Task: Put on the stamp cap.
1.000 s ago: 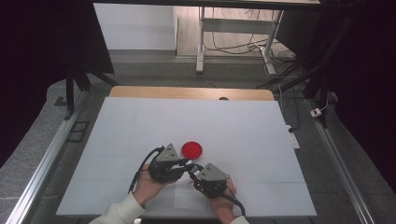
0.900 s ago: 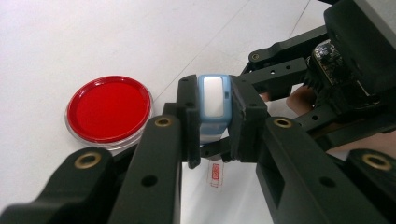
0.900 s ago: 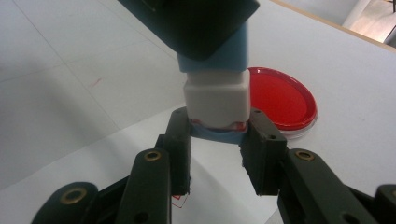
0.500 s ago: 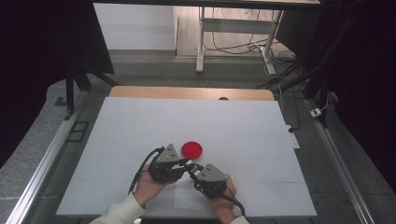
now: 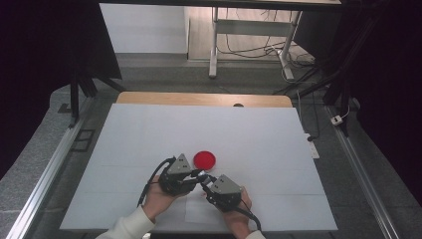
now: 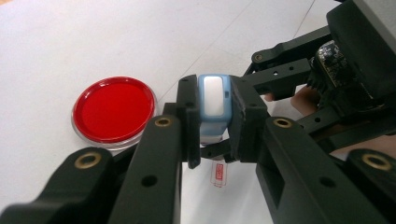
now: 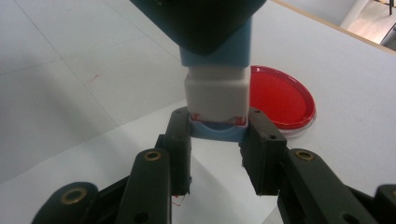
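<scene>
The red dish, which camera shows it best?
The left gripper view: the red dish lies whole and close, with its clear rim showing. In the right gripper view the held blue-and-white thing hides its edge. The high view shows it small.

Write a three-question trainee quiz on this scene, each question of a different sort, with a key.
1. True or false: the left hand-held gripper is shut on the blue-and-white container.
2. What colour is the round dish on the table?
3. The right hand-held gripper grips the container at: A) its blue end cap, B) its white middle, C) nowhere.

Key: 1 true; 2 red; 3 A.
</scene>
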`<action>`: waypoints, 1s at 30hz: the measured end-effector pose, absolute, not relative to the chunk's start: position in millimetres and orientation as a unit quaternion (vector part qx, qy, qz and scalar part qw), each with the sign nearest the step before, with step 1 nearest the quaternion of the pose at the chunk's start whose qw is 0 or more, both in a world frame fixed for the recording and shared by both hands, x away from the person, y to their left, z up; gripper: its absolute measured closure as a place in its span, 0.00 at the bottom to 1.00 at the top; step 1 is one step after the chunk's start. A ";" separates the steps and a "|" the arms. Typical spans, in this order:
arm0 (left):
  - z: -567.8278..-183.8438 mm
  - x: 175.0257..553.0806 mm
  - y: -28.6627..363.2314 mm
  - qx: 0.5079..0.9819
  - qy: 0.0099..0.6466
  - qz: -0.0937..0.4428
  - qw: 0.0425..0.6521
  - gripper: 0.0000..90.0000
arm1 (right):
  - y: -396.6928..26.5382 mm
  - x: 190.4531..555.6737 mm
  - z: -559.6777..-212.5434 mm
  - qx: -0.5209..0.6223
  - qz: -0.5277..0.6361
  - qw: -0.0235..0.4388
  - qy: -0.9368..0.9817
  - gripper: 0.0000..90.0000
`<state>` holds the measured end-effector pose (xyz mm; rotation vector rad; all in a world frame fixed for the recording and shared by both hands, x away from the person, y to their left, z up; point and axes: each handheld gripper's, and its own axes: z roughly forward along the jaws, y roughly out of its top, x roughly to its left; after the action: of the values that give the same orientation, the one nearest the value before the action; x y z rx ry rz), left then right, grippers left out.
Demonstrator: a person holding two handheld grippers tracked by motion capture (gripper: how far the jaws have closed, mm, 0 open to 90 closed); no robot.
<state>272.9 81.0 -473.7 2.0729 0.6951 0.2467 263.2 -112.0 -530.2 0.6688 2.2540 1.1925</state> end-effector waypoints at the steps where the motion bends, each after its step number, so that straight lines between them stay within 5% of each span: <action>1: -473.9 272.9 80.9 0.839 0.283 0.099 0.454 0.84 | -112.1 263.3 -530.2 0.245 0.438 0.251 0.828 0.71; 30: -474.7 280.7 91.2 0.825 0.303 0.045 0.475 0.85 | -112.6 258.9 -530.0 0.229 0.446 0.272 0.822 0.72</action>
<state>280.7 91.2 -474.7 2.0178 0.7404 0.1088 258.9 -112.6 -530.0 0.6154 2.2112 1.1995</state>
